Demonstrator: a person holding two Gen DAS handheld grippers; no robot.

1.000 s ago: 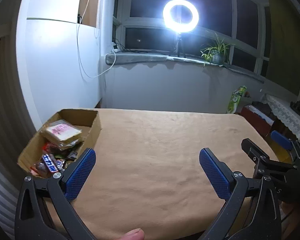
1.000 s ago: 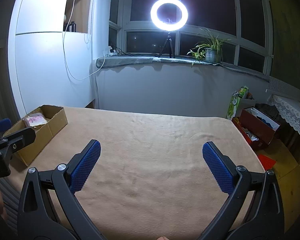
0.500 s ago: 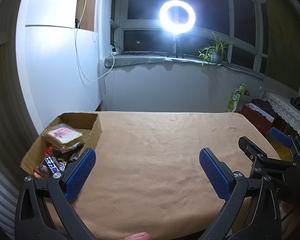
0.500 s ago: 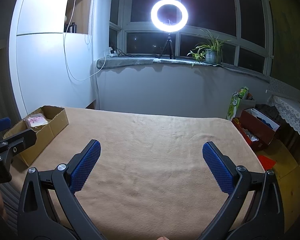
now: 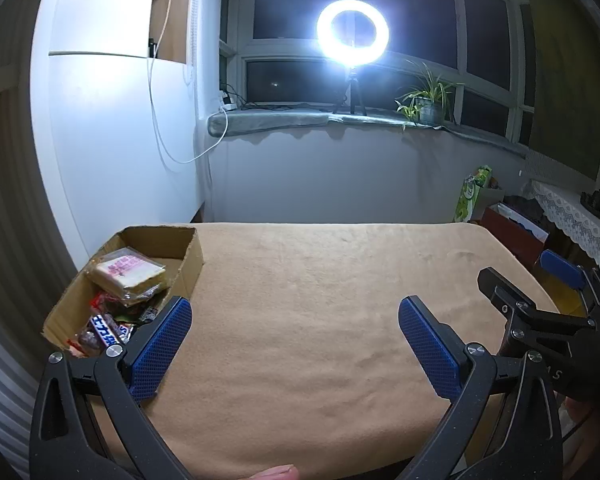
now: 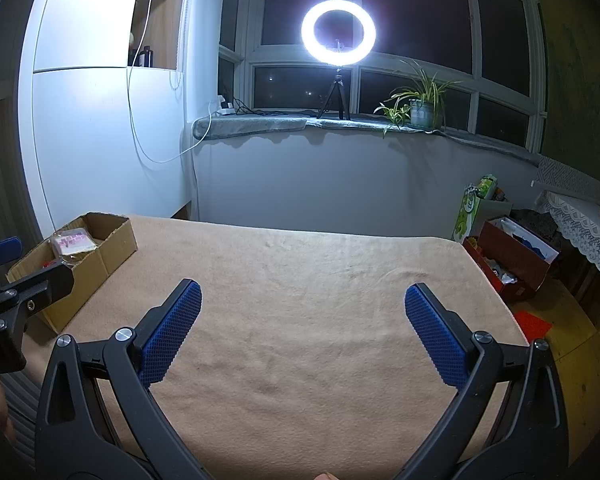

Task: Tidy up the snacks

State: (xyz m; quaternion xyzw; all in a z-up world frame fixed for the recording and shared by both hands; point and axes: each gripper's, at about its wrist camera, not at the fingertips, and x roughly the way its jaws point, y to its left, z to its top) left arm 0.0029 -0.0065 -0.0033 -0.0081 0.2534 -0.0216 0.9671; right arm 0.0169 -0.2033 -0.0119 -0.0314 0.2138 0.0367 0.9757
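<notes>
A cardboard box [image 5: 190, 256] stands at the table's left edge and also shows in the right wrist view [image 6: 112, 246]. It holds several snacks: a clear-wrapped sandwich pack with a pink label [image 5: 126, 274] on top and a blue-and-white candy bar [image 5: 105, 330] below. My left gripper [image 5: 294, 324] is open and empty above the table, its left finger beside the box. My right gripper [image 6: 302, 312] is open and empty over the table's middle, and shows in the left wrist view [image 5: 540, 288] at the right.
The table is covered with a tan cloth [image 5: 320, 300]. A white cabinet [image 5: 112, 140] stands behind the box. A ring light [image 5: 352, 32] and a potted plant [image 5: 426, 104] stand on the windowsill. A red box [image 6: 512, 256] with clutter sits on the floor at the right.
Both grippers have stayed open and empty. The left wrist view has shifted slightly, so the box sits a little farther right and the ring light a little left.
</notes>
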